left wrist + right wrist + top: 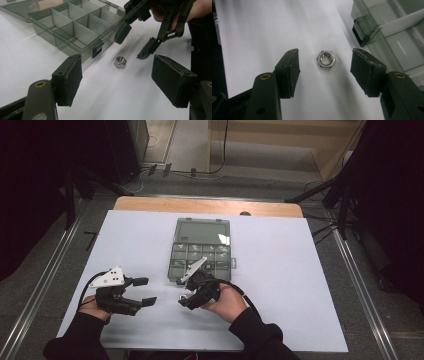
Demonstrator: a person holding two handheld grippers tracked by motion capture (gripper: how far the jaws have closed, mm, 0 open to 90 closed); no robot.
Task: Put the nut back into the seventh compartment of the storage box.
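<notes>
A steel hex nut [326, 59] lies flat on the white table sheet, just in front of the clear compartment box [172, 270]. My right gripper [327, 72] points down over the nut with one pad on each side; both pads stand apart from it, so it is open. In the left gripper view the nut [120, 62] sits below the right gripper [135, 43], near the box's dark latch [97, 50]. My left gripper [146, 291] rests open to the left, aimed at the nut, with nothing between its pads.
The box [75, 46] has several empty compartments, and its lid [202, 231] lies open flat behind it. White sheet [290, 285] stretches wide to the right and front. A wooden table edge [150, 204] runs along the back, with dark stands and cables beyond.
</notes>
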